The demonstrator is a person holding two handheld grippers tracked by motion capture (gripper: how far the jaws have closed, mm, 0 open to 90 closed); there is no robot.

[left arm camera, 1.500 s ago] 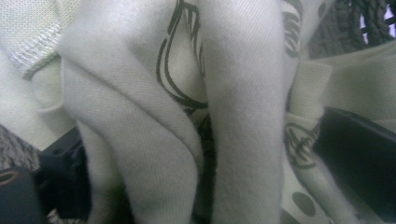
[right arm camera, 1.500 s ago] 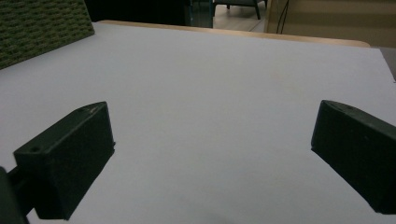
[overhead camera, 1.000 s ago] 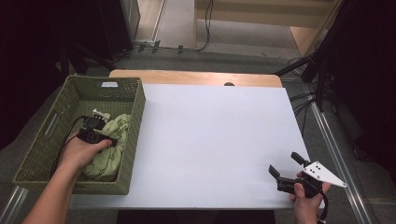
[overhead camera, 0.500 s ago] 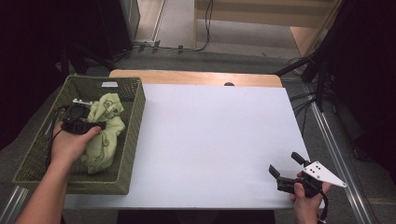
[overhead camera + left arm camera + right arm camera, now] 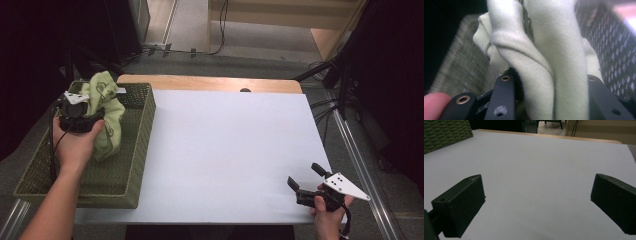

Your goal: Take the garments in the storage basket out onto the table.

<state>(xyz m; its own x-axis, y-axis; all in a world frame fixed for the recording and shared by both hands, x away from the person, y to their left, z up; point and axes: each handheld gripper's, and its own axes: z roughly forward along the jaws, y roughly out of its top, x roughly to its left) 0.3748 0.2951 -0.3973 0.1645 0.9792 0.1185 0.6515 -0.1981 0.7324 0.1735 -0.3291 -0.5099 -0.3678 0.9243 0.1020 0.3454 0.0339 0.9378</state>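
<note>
A pale green cloth [image 5: 109, 114] with a dark print hangs bunched above the woven green basket [image 5: 144, 131] at the table's left. My left gripper [image 5: 93, 109] is shut on the cloth, and its jaws have just been opening a little with the fabric still between them. In the left gripper view the cloth [image 5: 554, 50] fills the gap of the left gripper [image 5: 549, 86], with the basket wall [image 5: 616, 52] behind. My right gripper [image 5: 306, 176] rests open and empty at the table's near right corner. The right gripper [image 5: 536, 195] points across the white tabletop [image 5: 536, 162].
The white table top [image 5: 230, 135] has a wooden strip [image 5: 210, 83] along its far edge. A corner of the basket [image 5: 446, 132] shows at the far left in the right gripper view. Cables and dark stands lie on the floor beyond the table.
My left hand has lifted the cloth out of the basket bottom and carried it up toward the basket's far end. The right hand has stayed where it was.
</note>
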